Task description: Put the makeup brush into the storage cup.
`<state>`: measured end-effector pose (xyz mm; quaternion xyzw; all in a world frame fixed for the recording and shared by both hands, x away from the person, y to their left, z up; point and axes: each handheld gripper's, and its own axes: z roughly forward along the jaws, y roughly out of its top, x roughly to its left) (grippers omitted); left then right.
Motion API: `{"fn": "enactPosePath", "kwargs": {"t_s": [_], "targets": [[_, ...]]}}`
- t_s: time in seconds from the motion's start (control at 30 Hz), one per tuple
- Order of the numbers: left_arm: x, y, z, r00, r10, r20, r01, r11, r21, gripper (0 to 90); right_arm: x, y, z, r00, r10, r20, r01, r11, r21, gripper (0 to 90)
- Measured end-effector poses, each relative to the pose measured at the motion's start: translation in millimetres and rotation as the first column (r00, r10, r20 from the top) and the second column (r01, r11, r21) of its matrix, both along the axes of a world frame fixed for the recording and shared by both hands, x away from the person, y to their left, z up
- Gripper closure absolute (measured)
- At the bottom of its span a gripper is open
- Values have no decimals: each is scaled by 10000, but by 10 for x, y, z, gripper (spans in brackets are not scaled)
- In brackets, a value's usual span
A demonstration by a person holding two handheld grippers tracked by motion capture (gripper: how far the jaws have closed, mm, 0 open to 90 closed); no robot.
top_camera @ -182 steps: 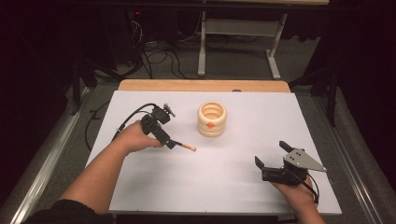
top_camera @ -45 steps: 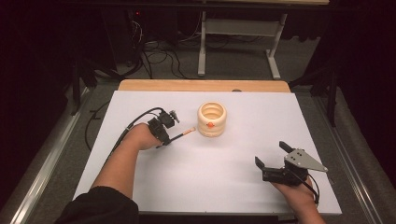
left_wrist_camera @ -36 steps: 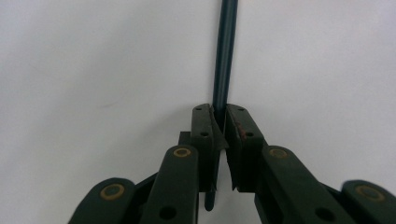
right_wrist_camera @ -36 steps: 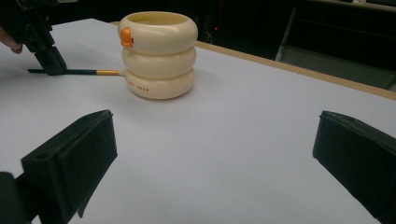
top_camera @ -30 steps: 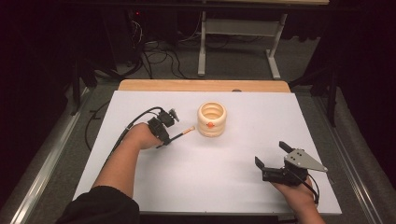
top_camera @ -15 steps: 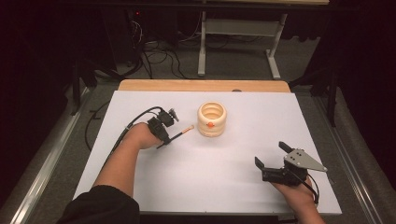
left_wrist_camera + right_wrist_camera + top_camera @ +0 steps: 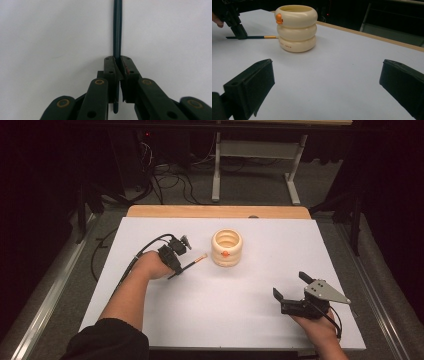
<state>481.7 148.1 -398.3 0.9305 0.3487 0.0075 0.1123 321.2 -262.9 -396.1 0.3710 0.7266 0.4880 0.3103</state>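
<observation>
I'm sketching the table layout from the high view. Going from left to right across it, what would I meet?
Left gripper, shut on a dark pencil whose light tip points right → cream ringed cup with an orange spot → right gripper, jaws wide open, near the table's front right corner.

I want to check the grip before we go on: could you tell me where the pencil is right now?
In the high view the pencil lies low over the white table, clamped in the left gripper, its pale tip just left of the cream ringed holder.
</observation>
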Motion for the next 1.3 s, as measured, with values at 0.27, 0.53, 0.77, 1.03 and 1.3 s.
{"fn": "enactPosePath", "kwargs": {"t_s": [0.27, 0.53, 0.77, 1.03, 1.3], "targets": [[-43, -9, 19, 9995, -103, 285, 97, 9998, 191, 846, -1, -3, 4, 10000, 5, 17, -5, 10000, -4, 10], [-82, 21, 94, 9984, -19, 563, 16, 10000, 57, 847, -2, -1, 5, 10000, 27, 23, -26, 10000, -27, 10], [-116, 119, 135, 9970, 136, 765, -127, 9998, -128, 847, 2, -1, 2, 10000, 35, 25, -35, 10000, 1, 10], [-192, 253, 163, 9950, 401, 910, -319, 9955, -894, 847, 2, 1, 0, 10000, 45, 3, -45, 10000, 9, 10], [-312, 346, 159, 9903, 654, 1228, -439, 9844, -1704, 847, 5, 3, -3, 10000, 71, 37, -71, 10000, -45, 11]]}}
